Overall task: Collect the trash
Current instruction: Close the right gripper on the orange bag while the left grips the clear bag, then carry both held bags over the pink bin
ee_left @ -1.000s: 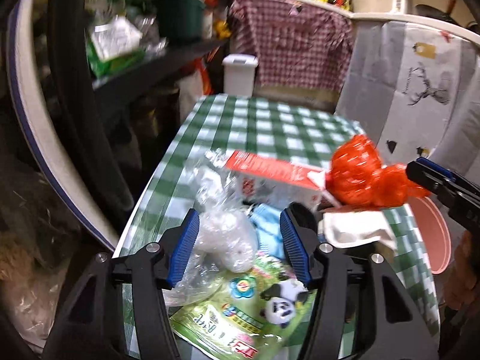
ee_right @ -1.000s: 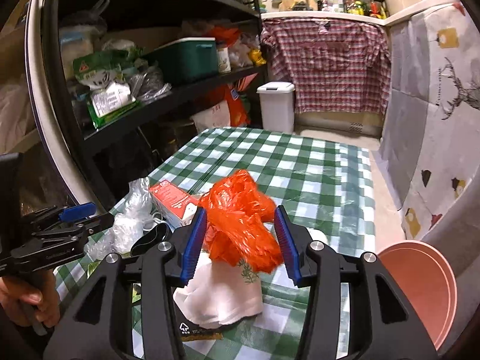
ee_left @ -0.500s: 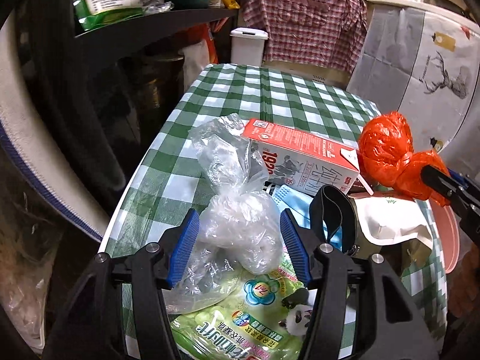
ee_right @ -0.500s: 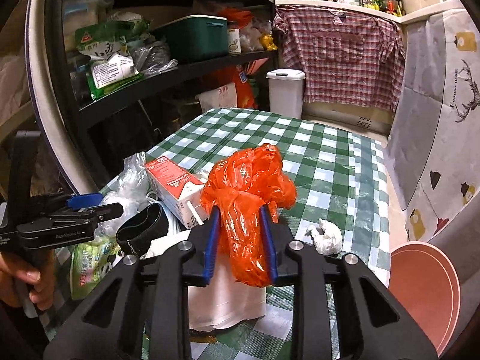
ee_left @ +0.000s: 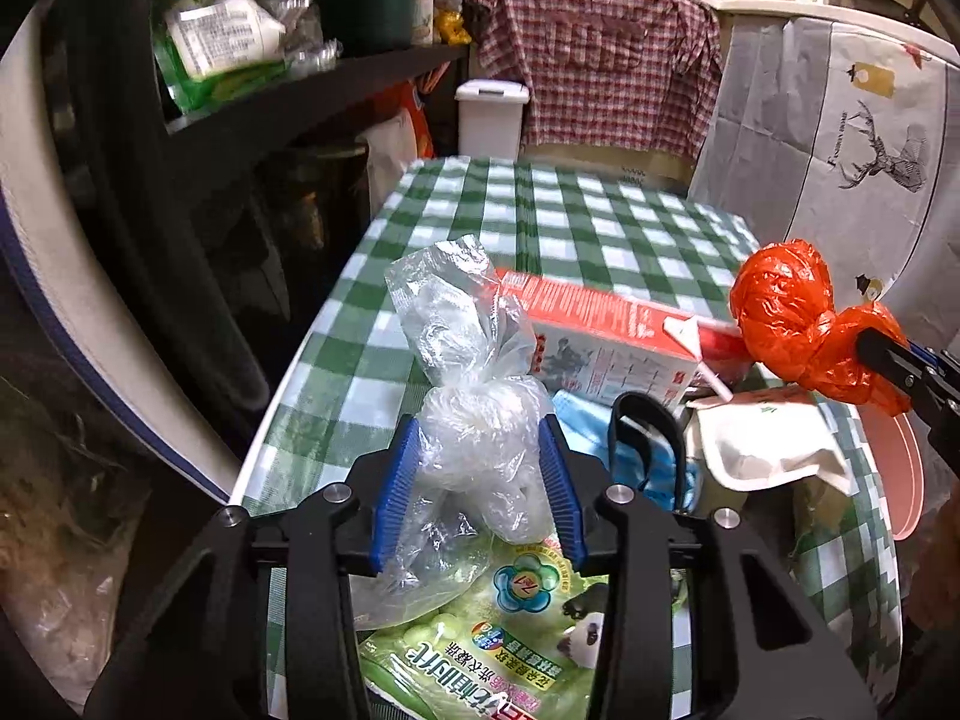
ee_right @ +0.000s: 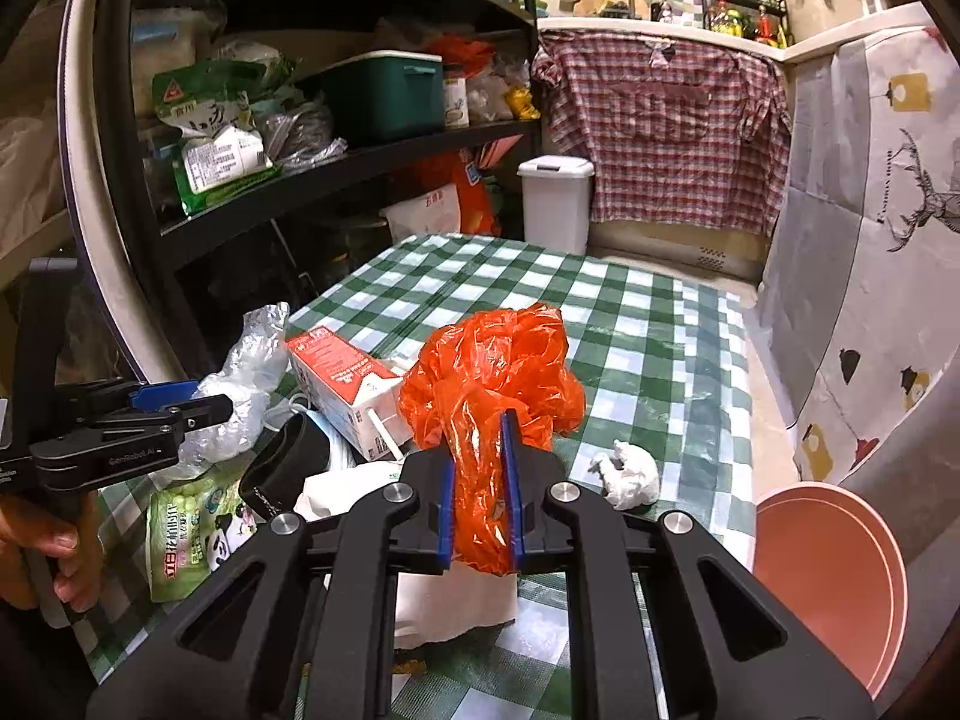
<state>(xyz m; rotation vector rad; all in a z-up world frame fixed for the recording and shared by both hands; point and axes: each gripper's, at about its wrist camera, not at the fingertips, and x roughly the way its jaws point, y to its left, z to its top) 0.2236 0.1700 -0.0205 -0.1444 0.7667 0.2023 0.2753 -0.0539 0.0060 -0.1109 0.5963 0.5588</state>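
Crumpled orange plastic bag point(ee_right: 492, 384) clamped between the blue pads of the right gripper point(ee_right: 478, 492), lifted above the green-and-white checked tablecloth point(ee_right: 630, 324). Knotted clear plastic bag point(ee_left: 474, 420) squeezed between the closed-in fingers of the left gripper point(ee_left: 478, 480), resting on a green printed pouch point(ee_left: 480, 648). Red-and-white milk carton point(ee_left: 606, 342) just beyond the left gripper. Pink round basin point(ee_right: 834, 576) right of the right gripper.
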